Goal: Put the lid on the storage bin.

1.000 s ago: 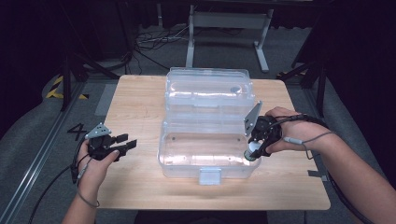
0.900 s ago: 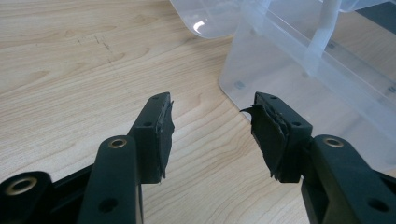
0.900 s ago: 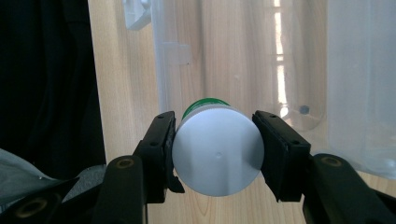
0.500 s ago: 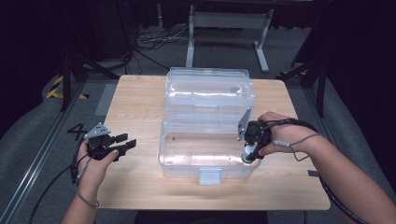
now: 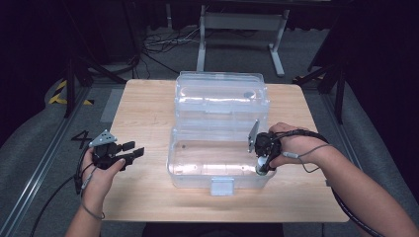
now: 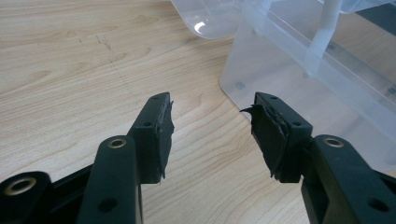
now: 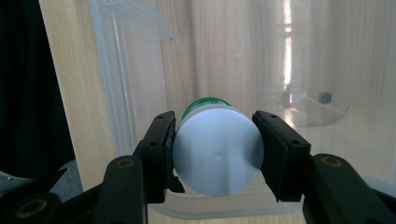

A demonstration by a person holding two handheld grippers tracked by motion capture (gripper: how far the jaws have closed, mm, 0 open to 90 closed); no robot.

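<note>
Wooden table (image 5: 148, 197): left gripper (image 5: 129, 151) fingers apart, empty; right gripper (image 7: 215, 149) fingers clamping white-capped bottle (image 7: 215, 156).

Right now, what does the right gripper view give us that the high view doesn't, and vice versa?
Right gripper view: the jaws pressed on either side of a white-bottomed container with a green edge behind it, held above the bin's clear floor.

High view: the whole table, the open lid lying behind the bin, the latch at its front, and the left gripper open and empty, left of the bin.

Both: the clear bin, the right gripper at its right end, the wooden tabletop.
</note>
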